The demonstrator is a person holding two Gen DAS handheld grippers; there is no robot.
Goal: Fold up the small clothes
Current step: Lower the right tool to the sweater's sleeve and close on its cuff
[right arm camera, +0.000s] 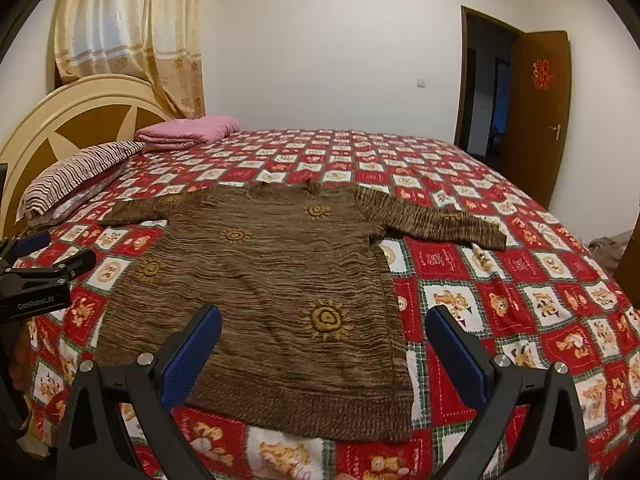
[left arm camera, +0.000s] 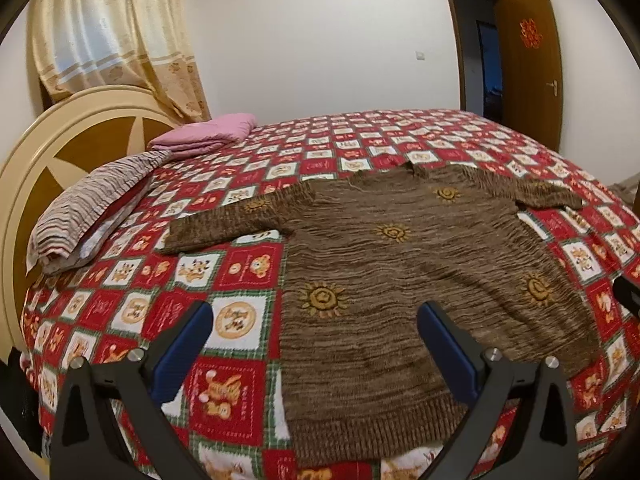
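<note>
A small brown knit sweater (left arm camera: 408, 264) with yellow sun motifs lies flat on the bed, front up, both sleeves spread out; it also shows in the right wrist view (right arm camera: 272, 276). My left gripper (left arm camera: 316, 320) is open and empty, hovering above the sweater's lower left hem corner. My right gripper (right arm camera: 324, 324) is open and empty, hovering above the lower right hem corner. The left gripper's body (right arm camera: 36, 280) shows at the left edge of the right wrist view. The right gripper shows as a dark edge (left arm camera: 628, 294) in the left wrist view.
The bed has a red checked cartoon quilt (left arm camera: 240, 272). A striped pillow (left arm camera: 96, 204) and a folded pink blanket (left arm camera: 204, 134) lie by the cream headboard (left arm camera: 48, 148). A curtain hangs behind it. An open brown door (left arm camera: 532, 64) stands at the far right.
</note>
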